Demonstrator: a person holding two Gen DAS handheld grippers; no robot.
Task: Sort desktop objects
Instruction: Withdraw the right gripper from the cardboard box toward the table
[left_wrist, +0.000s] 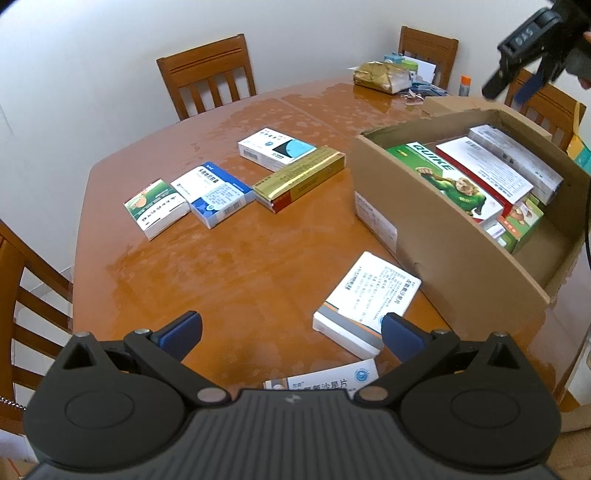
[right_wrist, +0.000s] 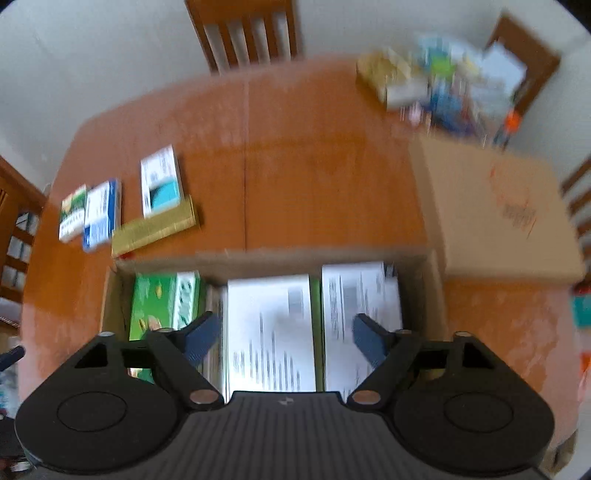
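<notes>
Several medicine boxes lie on the wooden table (left_wrist: 258, 258): a green-white one (left_wrist: 157, 208), a blue-white one (left_wrist: 212, 194), a gold one (left_wrist: 299, 177) and a white-teal one (left_wrist: 277, 147). My left gripper (left_wrist: 291, 332) is open low over the table, with nothing between its fingers. A white box (left_wrist: 365, 302) lies just beyond its right fingertip, and another box (left_wrist: 325, 382) peeks out under it. My right gripper (right_wrist: 284, 326) is open and empty above the open cardboard carton (right_wrist: 273, 256), which holds a white box (right_wrist: 271, 332) and a green box (right_wrist: 162, 299) among others. The right gripper (left_wrist: 517, 70) also shows at the top right of the left wrist view.
Wooden chairs (left_wrist: 207, 74) stand around the table. A gold bag (left_wrist: 380, 75), papers and small items crowd the far right corner. A brown cardboard panel (right_wrist: 498, 210) lies to the right of the carton. The carton's near wall (left_wrist: 443, 236) stands to the right of my left gripper.
</notes>
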